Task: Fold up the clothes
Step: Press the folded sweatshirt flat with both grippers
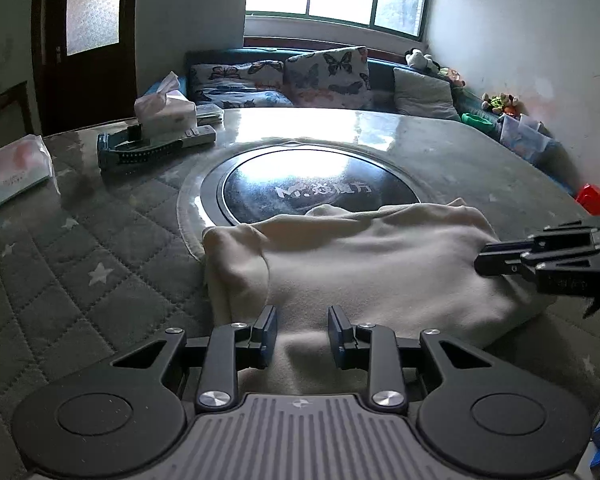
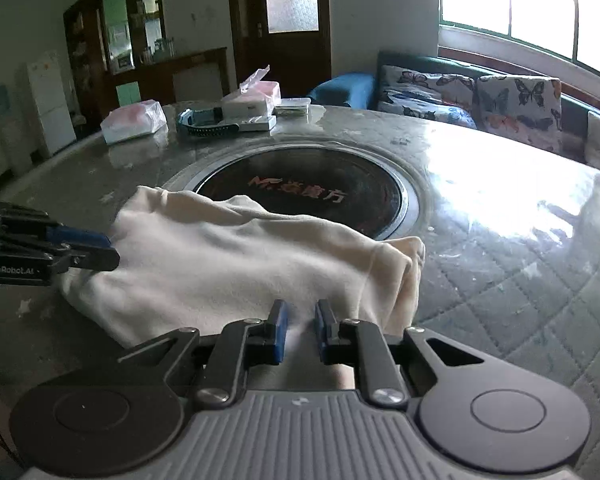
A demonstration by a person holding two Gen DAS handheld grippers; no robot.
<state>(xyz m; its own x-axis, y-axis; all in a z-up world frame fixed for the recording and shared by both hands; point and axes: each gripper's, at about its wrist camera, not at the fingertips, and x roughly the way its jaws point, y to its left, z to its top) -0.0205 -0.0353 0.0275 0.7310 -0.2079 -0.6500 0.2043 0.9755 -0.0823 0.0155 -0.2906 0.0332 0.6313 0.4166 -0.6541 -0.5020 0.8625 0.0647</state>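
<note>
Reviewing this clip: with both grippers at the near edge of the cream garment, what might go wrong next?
1. The left gripper and right gripper stand open over the cream garment; their jaws may pinch only the top layer.
2. The garment's far edge overlaps the black round inset, where it may slide on the glossy surface.

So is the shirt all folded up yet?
Nearly. The cream garment already lies doubled into a thick bundle on the table. Both the left gripper and right gripper sit open at its near edge, holding nothing. Maybe one more fold or smoothing remains.
</note>
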